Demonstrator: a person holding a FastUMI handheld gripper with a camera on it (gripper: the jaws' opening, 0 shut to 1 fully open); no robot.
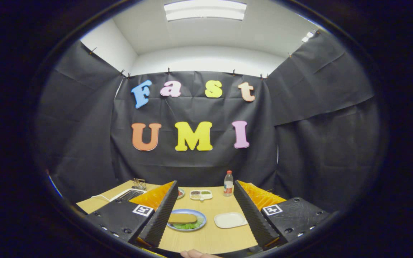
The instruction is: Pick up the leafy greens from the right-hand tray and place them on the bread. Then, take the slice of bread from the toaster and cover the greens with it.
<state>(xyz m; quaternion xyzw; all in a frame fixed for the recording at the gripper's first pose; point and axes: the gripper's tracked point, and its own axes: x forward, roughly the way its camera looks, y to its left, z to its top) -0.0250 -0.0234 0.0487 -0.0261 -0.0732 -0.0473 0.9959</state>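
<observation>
Bread point(182, 218) lies over leafy greens point(188, 225) on a blue plate point(186, 213), between the fingers and closer to the left one. The gripper point(206, 218) is spread wide, holding nothing. An empty white tray point(230, 220) sits just right of the plate. Toward the table's point(206, 240) far edge stand a bottle point(228, 183), a divided dish point(201, 194) and possibly a toaster point(139, 184).

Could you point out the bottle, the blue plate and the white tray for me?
Bottle point(228, 184): gripper view, its label.
Blue plate point(176, 227): gripper view, its near rim.
White tray point(230, 220): gripper view, its bare middle.
</observation>
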